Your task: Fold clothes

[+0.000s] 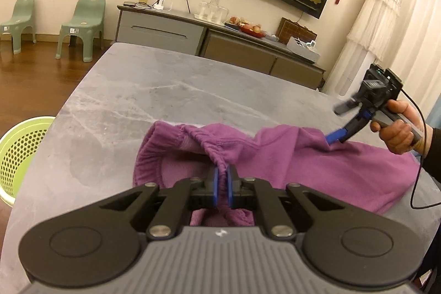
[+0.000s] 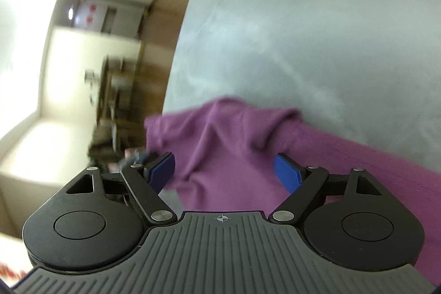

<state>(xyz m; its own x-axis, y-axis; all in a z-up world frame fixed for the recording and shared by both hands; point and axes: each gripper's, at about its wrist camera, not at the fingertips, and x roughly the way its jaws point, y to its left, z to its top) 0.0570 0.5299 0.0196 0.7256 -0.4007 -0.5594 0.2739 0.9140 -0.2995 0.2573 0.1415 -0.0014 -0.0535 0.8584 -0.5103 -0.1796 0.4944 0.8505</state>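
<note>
The left tongs (image 1: 222,178) are clamped on the gathered elastic waistband (image 1: 209,150) of the purple trousers (image 1: 317,164). The right tongs (image 2: 224,170) are held apart, with purple cloth between the blue pads (image 2: 288,172), not pressed. The trousers are spread on the grey bench (image 1: 165,90), beside a green basket (image 1: 19,153).

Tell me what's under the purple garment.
The purple garment lies on the grey marbled table, with the left claw shut on its elastic waistband. Anything beneath the cloth itself is covered.
</note>
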